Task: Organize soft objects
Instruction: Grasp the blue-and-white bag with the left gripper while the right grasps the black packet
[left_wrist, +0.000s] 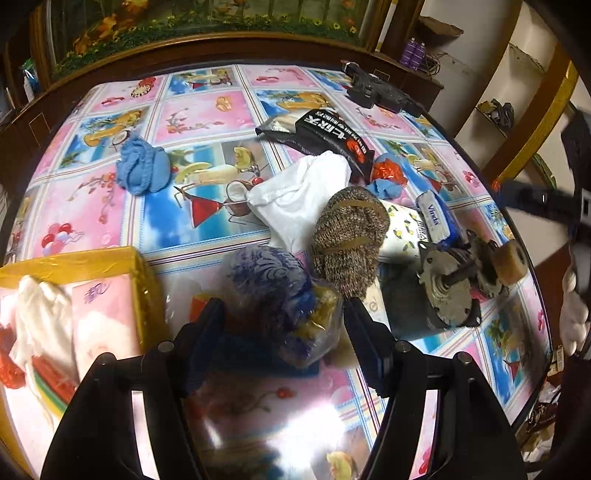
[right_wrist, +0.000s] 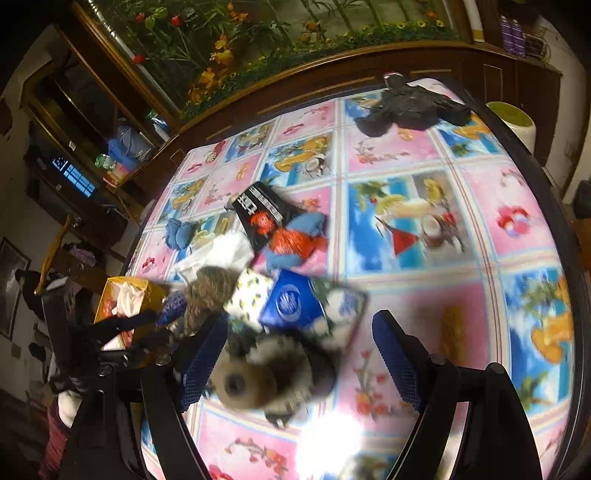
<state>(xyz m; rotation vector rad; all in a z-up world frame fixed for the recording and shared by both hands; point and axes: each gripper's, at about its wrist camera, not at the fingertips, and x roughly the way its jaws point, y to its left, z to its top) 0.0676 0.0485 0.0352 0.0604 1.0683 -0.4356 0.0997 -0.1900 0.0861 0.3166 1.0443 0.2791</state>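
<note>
- The left hand-held gripper (left_wrist: 282, 314) has its jaws on either side of a clear bag with blue print (left_wrist: 275, 295); the bag fills the gap, but whether the pads are pressing it cannot be told from here.
- Judgement: close gently on the bag's bulk, not its loose film, so it does not slip on the lift.
- Just beside the bag, at the tabletop's near left edge, stands the yellow box (left_wrist: 74, 258), which already holds a pink tissue pack (left_wrist: 103, 317) and white cloth (left_wrist: 37, 314); it looks like the drop place.
- The knitted bundle (left_wrist: 349, 240) touches the bag's far side; lift straight up so it is not dragged.
- The right hand-held gripper (right_wrist: 299, 343) is spread wide, holding nothing, above a blurred metal motor (right_wrist: 273, 373).
- Judgement: the motor is hard; leave it and go for the blue tissue pack (right_wrist: 291, 302) nearby.
</note>
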